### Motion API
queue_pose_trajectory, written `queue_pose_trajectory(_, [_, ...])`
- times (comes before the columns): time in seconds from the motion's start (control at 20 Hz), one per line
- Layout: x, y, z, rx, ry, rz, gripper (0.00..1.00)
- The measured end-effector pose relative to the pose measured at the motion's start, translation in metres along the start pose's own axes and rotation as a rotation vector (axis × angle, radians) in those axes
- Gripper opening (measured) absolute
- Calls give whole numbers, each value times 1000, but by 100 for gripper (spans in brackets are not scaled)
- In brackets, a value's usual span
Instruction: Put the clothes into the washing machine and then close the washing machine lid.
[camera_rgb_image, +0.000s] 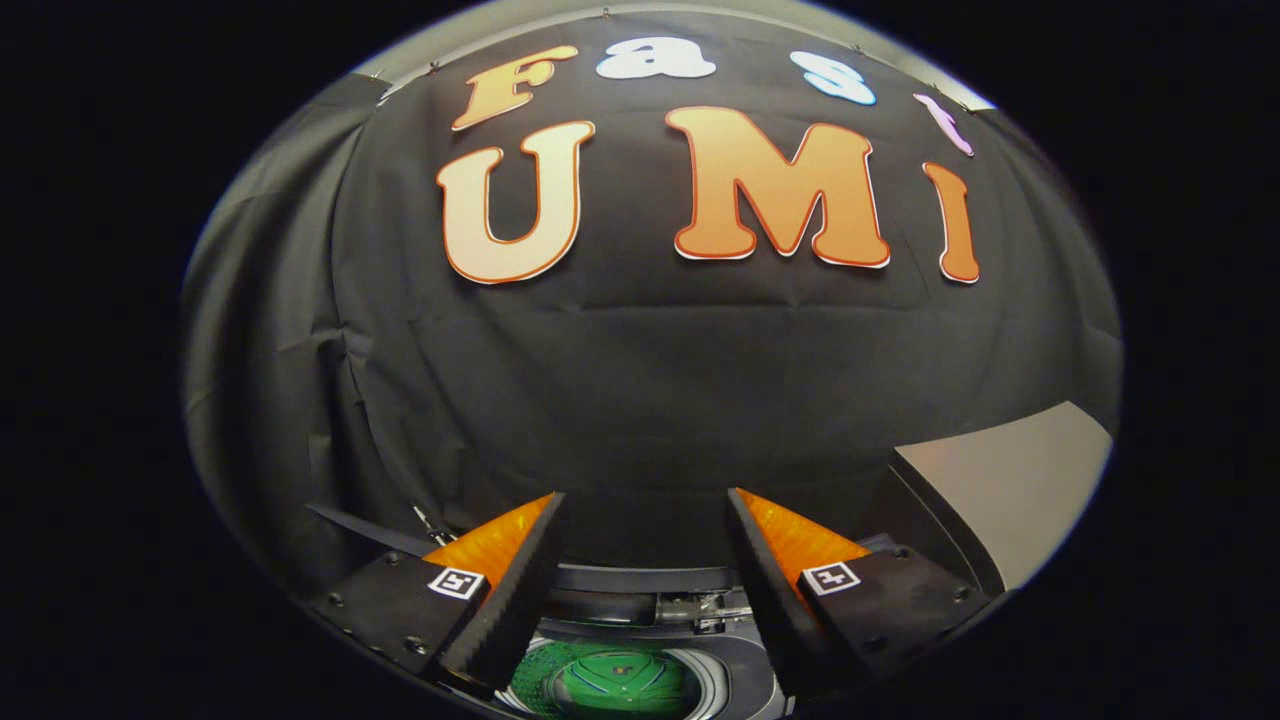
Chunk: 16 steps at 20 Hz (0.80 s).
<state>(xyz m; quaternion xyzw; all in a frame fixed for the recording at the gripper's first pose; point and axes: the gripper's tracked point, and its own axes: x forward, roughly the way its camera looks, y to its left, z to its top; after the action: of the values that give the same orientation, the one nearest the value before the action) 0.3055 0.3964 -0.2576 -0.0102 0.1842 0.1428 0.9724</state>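
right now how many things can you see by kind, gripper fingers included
fingers: 2, spread apart with nothing between them
gripper: 1, open
washer: 1, below the fingers
drum: 1, green inside
lid: 1, grey, raised beside the washer
wall: 1, black cloth beyond the fingers
total: 7

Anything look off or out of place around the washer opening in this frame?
Nothing stands out. The gripper is open with nothing between its fingers, held above the round washing machine drum, whose green-lit inside shows between them. The grey raised lid stands up beside the opening. I can't tell whether the drum holds any clothes.
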Motion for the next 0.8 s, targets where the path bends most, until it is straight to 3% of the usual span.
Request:
queue_pose_trajectory(0.55, [-53,4,-41,6,-40,46,99])
queue_pose_trajectory(0.7, [-61,5,-58,-2,-20,45,99])
queue_pose_trajectory(0.8, [-60,-9,-87,6,61,19,99])
